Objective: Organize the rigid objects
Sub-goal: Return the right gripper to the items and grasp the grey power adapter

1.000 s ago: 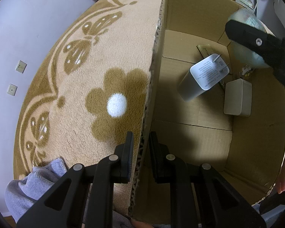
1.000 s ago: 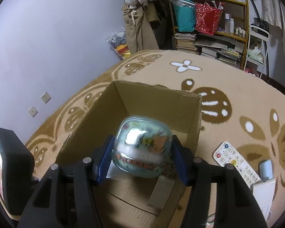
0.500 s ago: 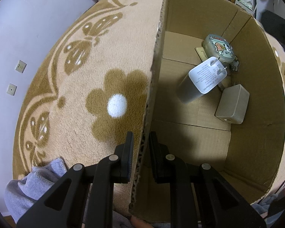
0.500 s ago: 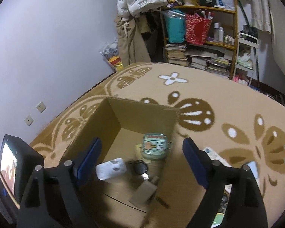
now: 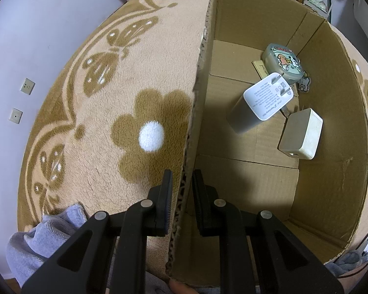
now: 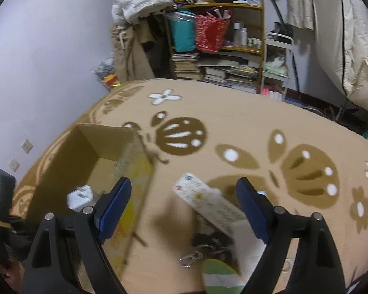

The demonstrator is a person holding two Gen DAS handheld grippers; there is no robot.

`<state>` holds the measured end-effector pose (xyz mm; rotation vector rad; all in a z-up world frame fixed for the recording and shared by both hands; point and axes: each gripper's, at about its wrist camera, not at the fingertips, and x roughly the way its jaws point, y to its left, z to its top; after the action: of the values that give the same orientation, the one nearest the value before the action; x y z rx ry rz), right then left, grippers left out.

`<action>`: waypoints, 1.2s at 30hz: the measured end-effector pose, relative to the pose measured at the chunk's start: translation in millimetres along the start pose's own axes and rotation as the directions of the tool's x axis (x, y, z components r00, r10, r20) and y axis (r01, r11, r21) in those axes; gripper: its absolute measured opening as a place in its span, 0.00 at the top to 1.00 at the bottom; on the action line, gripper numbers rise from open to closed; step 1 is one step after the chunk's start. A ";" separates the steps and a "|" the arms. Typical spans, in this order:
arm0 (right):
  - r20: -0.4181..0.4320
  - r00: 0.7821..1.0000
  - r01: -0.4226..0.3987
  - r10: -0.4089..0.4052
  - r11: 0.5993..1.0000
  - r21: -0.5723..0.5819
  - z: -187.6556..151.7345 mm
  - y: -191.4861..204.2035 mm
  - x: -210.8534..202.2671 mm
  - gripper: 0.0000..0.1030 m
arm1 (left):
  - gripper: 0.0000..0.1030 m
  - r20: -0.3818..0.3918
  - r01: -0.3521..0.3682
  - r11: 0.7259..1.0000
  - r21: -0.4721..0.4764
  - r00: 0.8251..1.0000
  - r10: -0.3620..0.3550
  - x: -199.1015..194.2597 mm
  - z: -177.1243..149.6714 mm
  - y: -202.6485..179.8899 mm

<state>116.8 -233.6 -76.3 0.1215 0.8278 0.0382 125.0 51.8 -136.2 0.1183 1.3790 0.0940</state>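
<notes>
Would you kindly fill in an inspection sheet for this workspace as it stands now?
Surface: patterned beige carpet.
Job's things: cardboard box holds a white charger, cartoon tin, beige block; white remote lies on the carpet outside.
Clutter: key ring, green-striped item, blurred.
Grippers: left gripper clamps the box wall; right gripper open, empty, above the remote.
Cables: nothing seen.
Surroundings: crowded shelf, wall sockets.

The cartoon tin (image 5: 283,63) now lies in the cardboard box (image 5: 331,147); the right gripper (image 6: 184,205), emptied, has swung over the remote (image 6: 206,201).
</notes>
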 end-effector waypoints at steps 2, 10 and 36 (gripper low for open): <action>-0.012 1.000 0.009 -0.009 1.000 0.011 -3.4 -9.2 0.8 0.11 | 0.85 0.000 0.000 1.000 -0.001 1.000 0.000 -0.1 0.0 -0.1; -0.090 0.994 0.067 -0.063 0.997 0.035 -27.6 -35.2 16.4 0.11 | 0.84 0.000 -0.001 1.000 0.001 1.000 0.001 -0.5 0.1 -0.1; -0.211 0.941 0.261 -0.266 0.964 -0.053 -70.8 -54.3 57.3 0.27 | 0.84 0.001 0.002 1.000 0.000 1.000 -0.002 -0.9 -1.0 0.0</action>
<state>102.7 -276.2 -172.4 -0.0183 1.0559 -0.1942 123.8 51.7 -135.5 0.1165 1.3784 0.0925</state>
